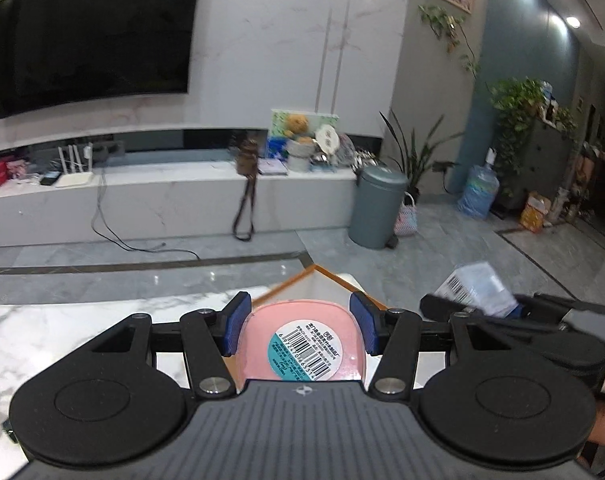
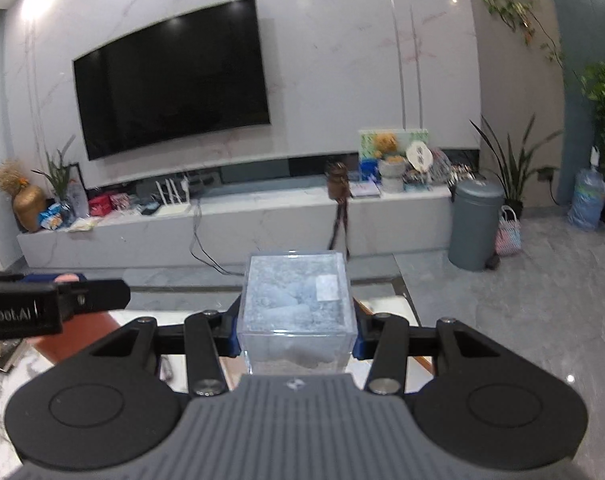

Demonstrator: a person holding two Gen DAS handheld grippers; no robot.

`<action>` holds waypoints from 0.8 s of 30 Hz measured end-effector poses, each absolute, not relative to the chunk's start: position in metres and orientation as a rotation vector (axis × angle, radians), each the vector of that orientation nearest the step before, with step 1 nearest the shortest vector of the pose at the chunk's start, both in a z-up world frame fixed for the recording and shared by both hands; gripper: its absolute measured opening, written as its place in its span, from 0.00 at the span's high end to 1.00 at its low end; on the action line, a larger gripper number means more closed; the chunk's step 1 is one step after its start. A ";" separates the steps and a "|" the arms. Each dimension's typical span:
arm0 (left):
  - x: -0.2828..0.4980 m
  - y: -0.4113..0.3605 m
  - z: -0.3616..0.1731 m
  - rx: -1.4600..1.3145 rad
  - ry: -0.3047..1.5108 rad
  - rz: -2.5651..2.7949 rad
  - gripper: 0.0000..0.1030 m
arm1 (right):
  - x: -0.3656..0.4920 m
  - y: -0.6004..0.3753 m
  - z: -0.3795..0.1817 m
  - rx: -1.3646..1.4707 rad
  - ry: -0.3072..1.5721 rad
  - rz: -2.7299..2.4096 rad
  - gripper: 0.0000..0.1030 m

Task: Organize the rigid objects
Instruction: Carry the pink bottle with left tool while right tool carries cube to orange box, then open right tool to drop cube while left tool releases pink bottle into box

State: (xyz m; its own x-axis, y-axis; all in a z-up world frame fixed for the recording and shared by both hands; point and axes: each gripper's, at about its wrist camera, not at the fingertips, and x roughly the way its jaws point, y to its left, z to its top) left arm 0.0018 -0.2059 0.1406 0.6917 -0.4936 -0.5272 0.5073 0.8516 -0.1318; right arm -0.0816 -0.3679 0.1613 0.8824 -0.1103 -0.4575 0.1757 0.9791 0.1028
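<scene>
My left gripper (image 1: pixel 300 326) is shut on a pink plastic container (image 1: pixel 302 320) with a round barcode sticker, held bottom-up toward the camera above a white box with an orange rim (image 1: pixel 314 276) on the marble table (image 1: pixel 62 336). My right gripper (image 2: pixel 296 334) is shut on a clear square plastic box (image 2: pixel 296 300) and holds it in the air. The right gripper with the clear box (image 1: pixel 478 288) also shows at the right of the left wrist view. The left gripper's side (image 2: pixel 42 304) shows at the left of the right wrist view.
A marble TV bench (image 1: pixel 162 200) with clutter runs along the far wall under a large TV (image 1: pixel 90 36). A grey bin (image 1: pixel 376 206), potted plants (image 1: pixel 518 112) and a water jug (image 1: pixel 478 192) stand on the floor to the right. A red-brown surface (image 2: pixel 78 340) lies under the right gripper.
</scene>
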 end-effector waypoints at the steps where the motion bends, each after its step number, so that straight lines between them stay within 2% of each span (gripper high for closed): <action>1: 0.005 -0.213 0.137 0.026 0.591 -0.568 0.39 | -0.079 -0.374 0.157 0.146 0.482 -0.158 0.54; 13: 0.028 -0.279 0.078 0.063 0.745 -0.599 0.39 | -0.055 -0.421 0.086 0.141 0.703 -0.143 0.54; 24: 0.049 -0.296 0.038 0.103 0.876 -0.572 0.40 | -0.031 -0.416 0.043 0.035 0.778 -0.020 0.55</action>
